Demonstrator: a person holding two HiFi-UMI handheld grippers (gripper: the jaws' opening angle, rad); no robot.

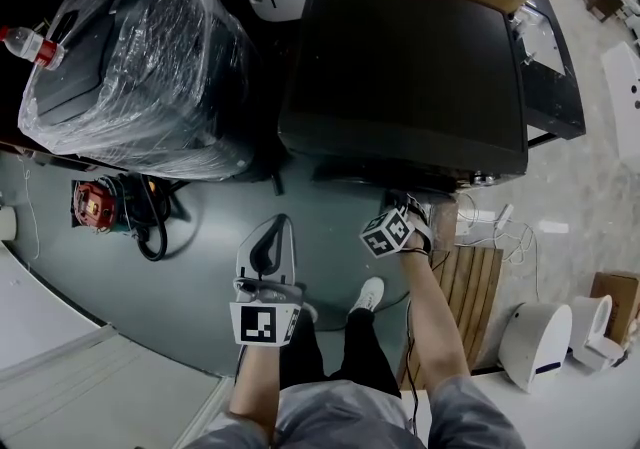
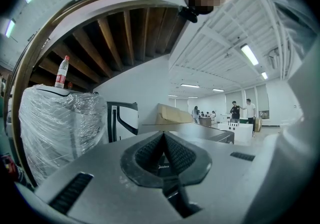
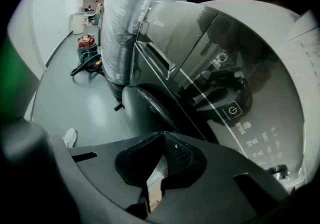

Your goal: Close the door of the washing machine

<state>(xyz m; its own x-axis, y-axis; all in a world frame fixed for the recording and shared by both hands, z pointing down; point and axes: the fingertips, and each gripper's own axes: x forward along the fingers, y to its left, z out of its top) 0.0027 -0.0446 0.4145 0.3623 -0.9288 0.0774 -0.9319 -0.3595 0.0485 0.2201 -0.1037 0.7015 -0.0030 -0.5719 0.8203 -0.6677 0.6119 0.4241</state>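
The dark washing machine stands in the middle of the head view. Its round door lies dark and bulging against the front, below the glossy control panel; I cannot tell whether it is latched. My right gripper is right at the machine's front, close to the door, shut with nothing between its jaws. My left gripper hangs lower left over the grey floor, apart from the machine. It is tilted upward and is also shut on nothing.
A plastic-wrapped machine with a bottle on top stands to the left. A red tool with black hoses lies on the floor beside it. A wooden pallet, white appliances and cables are at the right.
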